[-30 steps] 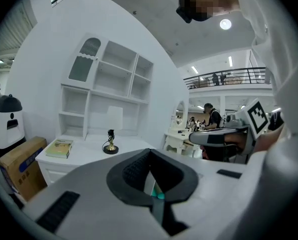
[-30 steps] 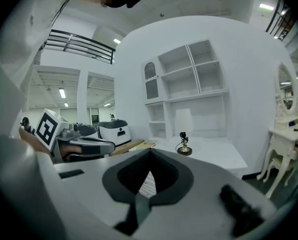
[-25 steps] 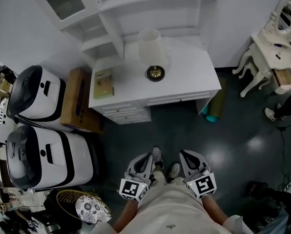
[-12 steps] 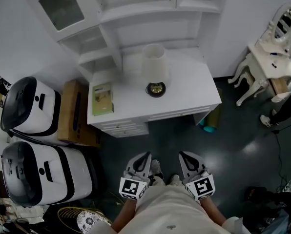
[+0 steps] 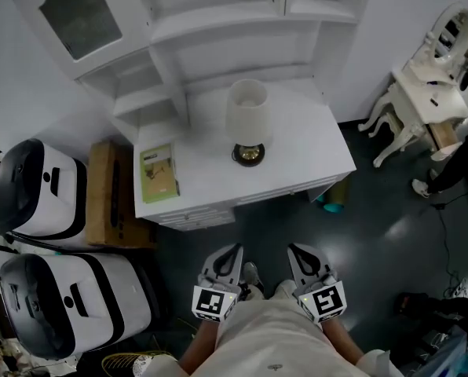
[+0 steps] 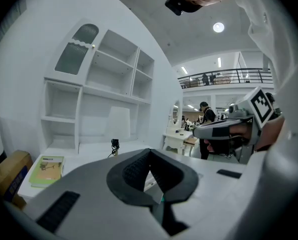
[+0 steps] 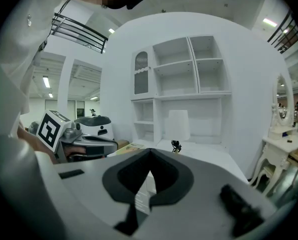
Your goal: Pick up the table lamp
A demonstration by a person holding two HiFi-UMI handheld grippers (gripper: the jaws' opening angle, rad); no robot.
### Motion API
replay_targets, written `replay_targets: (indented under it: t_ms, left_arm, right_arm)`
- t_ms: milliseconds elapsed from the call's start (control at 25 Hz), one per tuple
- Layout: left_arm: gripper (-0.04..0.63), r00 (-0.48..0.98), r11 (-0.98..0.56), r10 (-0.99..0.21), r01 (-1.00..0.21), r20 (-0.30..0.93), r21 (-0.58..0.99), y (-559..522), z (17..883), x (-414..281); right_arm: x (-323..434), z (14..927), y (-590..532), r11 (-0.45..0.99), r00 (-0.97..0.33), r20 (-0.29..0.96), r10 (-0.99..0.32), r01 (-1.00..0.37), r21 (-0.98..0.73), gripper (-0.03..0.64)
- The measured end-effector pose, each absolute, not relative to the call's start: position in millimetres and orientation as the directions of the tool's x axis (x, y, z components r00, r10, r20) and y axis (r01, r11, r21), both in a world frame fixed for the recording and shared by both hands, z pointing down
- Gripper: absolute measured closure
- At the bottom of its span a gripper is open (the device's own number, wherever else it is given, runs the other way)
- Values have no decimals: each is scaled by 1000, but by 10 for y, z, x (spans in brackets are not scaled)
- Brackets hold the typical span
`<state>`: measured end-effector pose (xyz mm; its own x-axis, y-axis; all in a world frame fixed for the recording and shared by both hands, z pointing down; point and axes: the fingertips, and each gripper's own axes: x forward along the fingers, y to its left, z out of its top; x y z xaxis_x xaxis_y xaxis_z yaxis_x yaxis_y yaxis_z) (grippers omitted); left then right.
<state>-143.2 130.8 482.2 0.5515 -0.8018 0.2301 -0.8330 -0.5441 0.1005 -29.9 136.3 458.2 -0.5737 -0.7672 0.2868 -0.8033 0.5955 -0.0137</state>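
Item: lamp [image 5: 247, 120]; upright on the white worktop [image 5: 312, 155], mid-surface, to the right of a green book [image 5: 159, 173]; lies lower and nearer in the head view than a second ago, so the approach is under way. Tools: left tool [image 5: 232, 251] and right tool [image 5: 298, 251]; both narrow, jaws together, nothing between them; held low, side by side, well apart from the lamp. Judgement: reach not yet begun; jaws must widen before any grasp.

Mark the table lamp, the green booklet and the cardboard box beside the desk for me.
table lamp [image 5: 247, 112], head view, on its white shade.
green booklet [image 5: 159, 174], head view, middle of its cover.
cardboard box [image 5: 100, 204], head view, on its top face.
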Motion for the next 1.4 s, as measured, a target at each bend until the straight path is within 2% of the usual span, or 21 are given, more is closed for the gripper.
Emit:
replay_targets:
  t_ms: [400, 680, 1400]
  left_arm:
    - [588, 579, -582, -765, -809, 283, 82, 1044, 4941, -1538]
    - [588, 578, -583, -767, -809, 279, 73, 826, 4916, -1393]
    - [588, 502, -500, -818, -862, 281, 83, -26, 4804, -784]
  right_arm:
    - [-380, 4644, 1173, 554, -537, 304, -787, -832, -35, 604]
    - [-303, 4618, 875, 558, -546, 265, -794, -829, -38, 604]
    - [250, 4522, -93, 659, -644, 240, -726, -752, -21, 604]
